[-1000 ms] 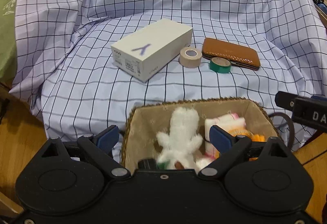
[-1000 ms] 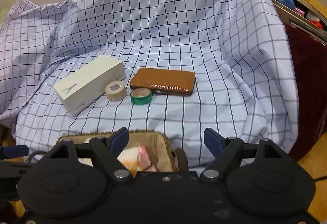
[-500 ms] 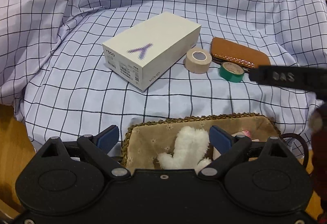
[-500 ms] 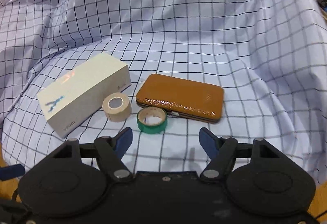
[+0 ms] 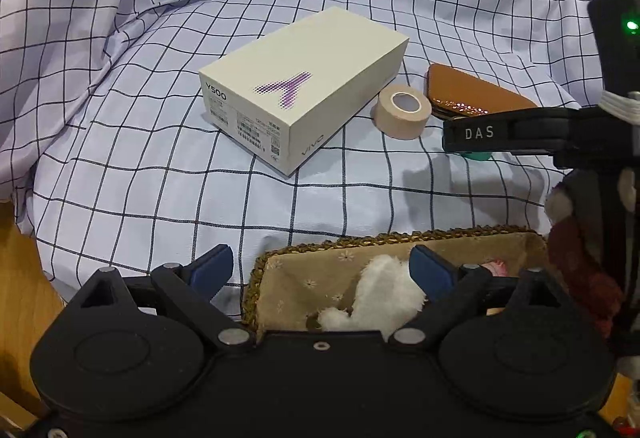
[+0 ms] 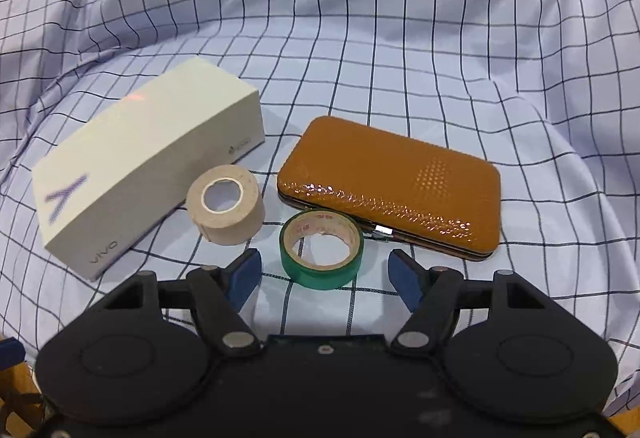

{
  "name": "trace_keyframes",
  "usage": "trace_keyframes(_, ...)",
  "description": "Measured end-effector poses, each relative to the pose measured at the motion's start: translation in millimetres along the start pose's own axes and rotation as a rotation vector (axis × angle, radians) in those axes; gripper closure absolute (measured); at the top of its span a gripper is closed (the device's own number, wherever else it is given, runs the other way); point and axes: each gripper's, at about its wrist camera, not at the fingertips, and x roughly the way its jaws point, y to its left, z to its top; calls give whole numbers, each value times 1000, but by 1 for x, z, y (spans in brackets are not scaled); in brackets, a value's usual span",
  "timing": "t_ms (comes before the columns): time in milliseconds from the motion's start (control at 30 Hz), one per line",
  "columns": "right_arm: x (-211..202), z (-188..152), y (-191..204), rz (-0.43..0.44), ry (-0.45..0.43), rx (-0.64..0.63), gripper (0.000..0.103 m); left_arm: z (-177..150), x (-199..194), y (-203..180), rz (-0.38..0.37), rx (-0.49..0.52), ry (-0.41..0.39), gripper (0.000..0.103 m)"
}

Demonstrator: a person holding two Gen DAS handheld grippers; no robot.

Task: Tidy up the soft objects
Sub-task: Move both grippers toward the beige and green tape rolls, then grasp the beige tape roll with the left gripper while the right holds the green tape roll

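Note:
My right gripper (image 6: 325, 275) hovers low over the checked cloth, jaws part open. A green tape roll (image 6: 322, 250) lies flat just ahead between the blue fingertips, with a gap on each side. My left gripper (image 5: 322, 267) stands wide open above a woven, cloth-lined basket (image 5: 344, 240). Nothing is between its fingers. In the basket lie a white plush toy (image 5: 384, 302), close to the right fingertip, and a pink-and-white soft item (image 5: 496, 268), mostly hidden. The right tool's black housing (image 5: 500, 134) crosses the left wrist view and covers most of the green tape (image 5: 476, 156).
On the cloth (image 6: 400, 50) lie a white phone box (image 6: 140, 166), a beige tape roll (image 6: 226, 204) and a brown glossy case (image 6: 394, 186), all close to the green roll. A dark red fuzzy thing (image 5: 580, 258) hangs at the right. The wooden floor (image 5: 20, 278) shows on the left.
The right gripper came forward and down to the green tape, its jaws narrower; the basket left its view. The left gripper advanced, and the right tool entered its view.

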Motion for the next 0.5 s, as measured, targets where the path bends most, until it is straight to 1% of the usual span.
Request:
trace_keyframes(100, 5, 0, 0, 2, 11, 16, 35, 1, 1, 1, 1, 3, 3, 11)
trace_keyframes(133, 7, 1, -1, 3, 12, 22, 37, 2, 1, 1, 3, 5, 1, 11)
trace_keyframes(200, 7, 1, -2, 1, 8, 28, 47, 4, 1, 0, 3, 9, -2, 11)
trace_keyframes(233, 8, 2, -3, -1, 6, 29, 54, 5, 1, -1, 3, 10, -5, 11)
trace_keyframes(267, 8, 2, -4, 7, 7, 31, 56, 6, 1, -2, 3, 13, -6, 11)
trace_keyframes(367, 4, 2, -10, 17, 6, 51, 56, 11, 1, -7, -3, 23, -7, 11)
trace_keyframes(500, -5, -3, -25, 17, 4, 82, 56, 24, 3, -18, -28, 32, -15, 11)
